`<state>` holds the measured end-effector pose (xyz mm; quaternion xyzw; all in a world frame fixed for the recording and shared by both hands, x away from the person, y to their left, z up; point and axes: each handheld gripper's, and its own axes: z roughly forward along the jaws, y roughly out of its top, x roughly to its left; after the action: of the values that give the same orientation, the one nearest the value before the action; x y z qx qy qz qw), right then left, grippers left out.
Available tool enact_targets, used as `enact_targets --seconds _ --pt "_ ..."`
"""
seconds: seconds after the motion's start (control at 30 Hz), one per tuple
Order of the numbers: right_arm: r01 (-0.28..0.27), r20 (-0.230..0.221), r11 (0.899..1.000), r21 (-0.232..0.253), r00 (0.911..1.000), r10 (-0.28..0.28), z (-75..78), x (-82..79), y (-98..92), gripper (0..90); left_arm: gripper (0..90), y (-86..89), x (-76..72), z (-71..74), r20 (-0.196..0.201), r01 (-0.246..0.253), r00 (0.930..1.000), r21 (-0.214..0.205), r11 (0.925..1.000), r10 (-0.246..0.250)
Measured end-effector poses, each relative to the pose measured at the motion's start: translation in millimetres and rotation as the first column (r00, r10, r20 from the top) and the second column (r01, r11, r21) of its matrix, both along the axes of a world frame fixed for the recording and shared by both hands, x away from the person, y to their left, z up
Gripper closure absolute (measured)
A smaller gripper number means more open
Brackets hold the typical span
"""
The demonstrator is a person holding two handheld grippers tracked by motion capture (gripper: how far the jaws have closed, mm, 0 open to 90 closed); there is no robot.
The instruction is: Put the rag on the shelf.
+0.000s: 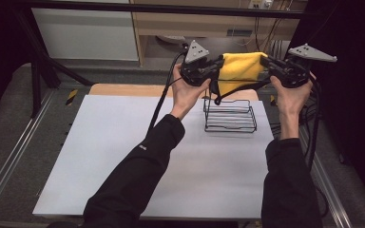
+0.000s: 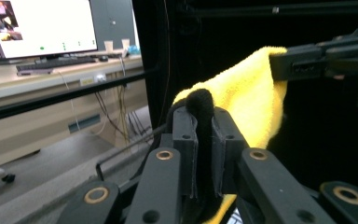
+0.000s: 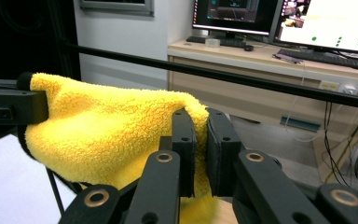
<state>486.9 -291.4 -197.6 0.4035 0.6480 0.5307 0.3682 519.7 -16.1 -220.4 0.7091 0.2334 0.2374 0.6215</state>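
Holding the yellow cloth [image 1: 240,69] stretched aloft, left gripper [image 1: 215,66] and right gripper [image 1: 266,65] are both clamping its edges; placement onto the wire rack [image 1: 229,116] is pending.

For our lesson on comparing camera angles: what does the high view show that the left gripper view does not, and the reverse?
High view alone: the black wire rack on the white table, under the stretched cloth, and the person's forearms in black sleeves.

Left gripper view alone: the cloth's black edge pinched between the left gripper jaws, and a lit monitor on a desk.

Both: the yellow cloth held up between left gripper and right gripper.
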Motion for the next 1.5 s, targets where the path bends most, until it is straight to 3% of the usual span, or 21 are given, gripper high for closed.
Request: enact_targets --seconds 0.1,0.17,0.43,0.77,1.1,1.33,1.5 --pt "0.009 -0.02 1.0 -0.026 0.9997 -0.01 -4.6 0.1 0.4 83.6 81.7 -6.0 3.2 -8.6 -0.027 -0.011 0.9996 0.045 0.9989 0.012" --pt "0.013 -0.013 0.999 -0.034 0.9998 -0.013 -7.6 0.5 0.9 83.6 81.7 -6.3 3.4 -11.5 -0.029 -0.011 0.9995 0.031 0.9995 0.012" --pt "-0.009 0.047 1.0 0.015 0.9989 0.008 -11.6 1.6 -9.8 83.4 81.4 -8.8 -3.8 -4.6 0.007 0.012 0.9999 -0.002 0.9999 -0.012" --pt "-0.031 0.124 0.999 0.031 0.9919 0.027 7.2 -7.1 -15.5 83.4 81.4 -10.0 -10.9 14.4 0.024 0.028 0.9993 -0.043 0.9987 -0.027" --pt "-0.039 0.09 0.999 0.011 0.9952 0.038 -0.3 -14.2 -19.3 83.2 81.1 -12.4 -19.8 7.5 0.012 0.041 0.9991 0.003 0.9991 -0.041" --pt "-0.074 0.082 0.997 0.0 0.9939 0.074 -1.2 -24.6 -24.4 82.9 80.9 -10.8 -27.2 6.0 0.013 0.063 0.9979 0.034 0.9974 -0.064" --pt "-0.108 0.045 0.994 -0.017 0.9931 0.108 -5.8 -34.2 -25.1 82.7 80.3 -8.1 -31.1 -0.3 -0.025 0.076 0.9969 0.061 0.9952 -0.074"
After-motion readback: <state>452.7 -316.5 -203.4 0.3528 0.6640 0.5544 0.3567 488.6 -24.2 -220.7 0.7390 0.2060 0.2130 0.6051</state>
